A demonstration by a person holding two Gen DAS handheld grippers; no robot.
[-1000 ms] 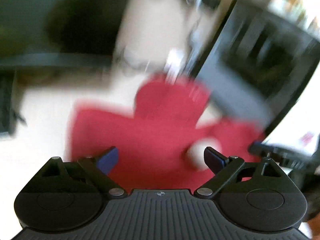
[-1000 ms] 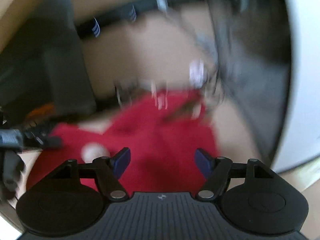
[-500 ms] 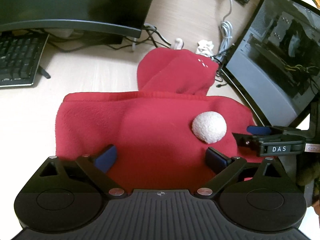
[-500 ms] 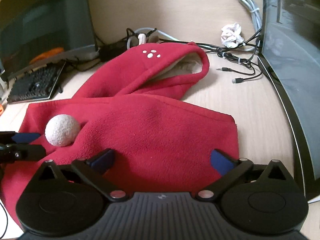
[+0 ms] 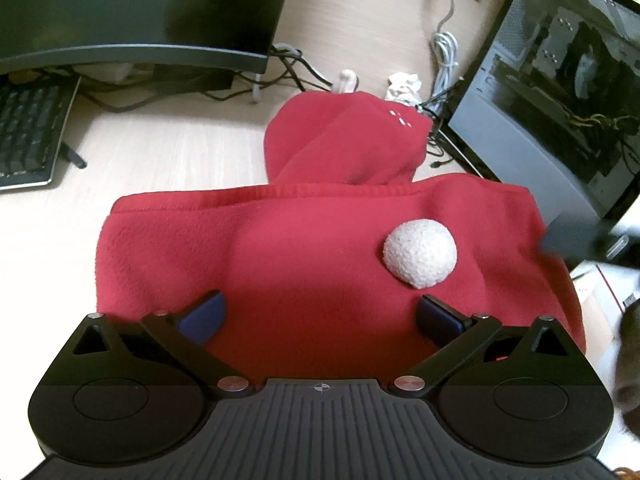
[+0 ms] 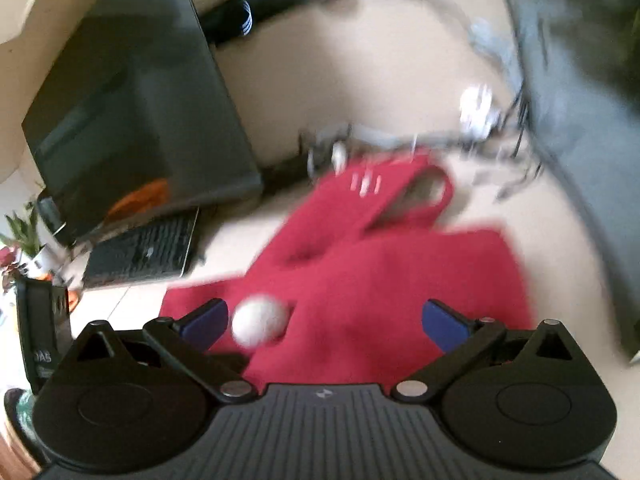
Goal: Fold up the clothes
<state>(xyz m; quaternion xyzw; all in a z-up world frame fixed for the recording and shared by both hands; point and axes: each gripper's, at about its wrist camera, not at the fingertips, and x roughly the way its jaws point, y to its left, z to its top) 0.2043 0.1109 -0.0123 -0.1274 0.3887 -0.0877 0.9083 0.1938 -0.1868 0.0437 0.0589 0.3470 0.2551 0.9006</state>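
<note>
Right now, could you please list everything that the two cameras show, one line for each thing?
hooded garment: one, red, flat on the desk, hood toward the monitor
pompom: one, white, on the garment
desk: one, light wood, under everything
monitor: one, black, behind the garment
keyboard: one, black, far left
computer case: one, dark, glass side, right
cables: several, white and black, behind the hood
crumpled paper: one, white, beside the hood
left tongs: one, black, blue pads, opening, nothing between
right tongs: one, black, blue pads, open, empty
</note>
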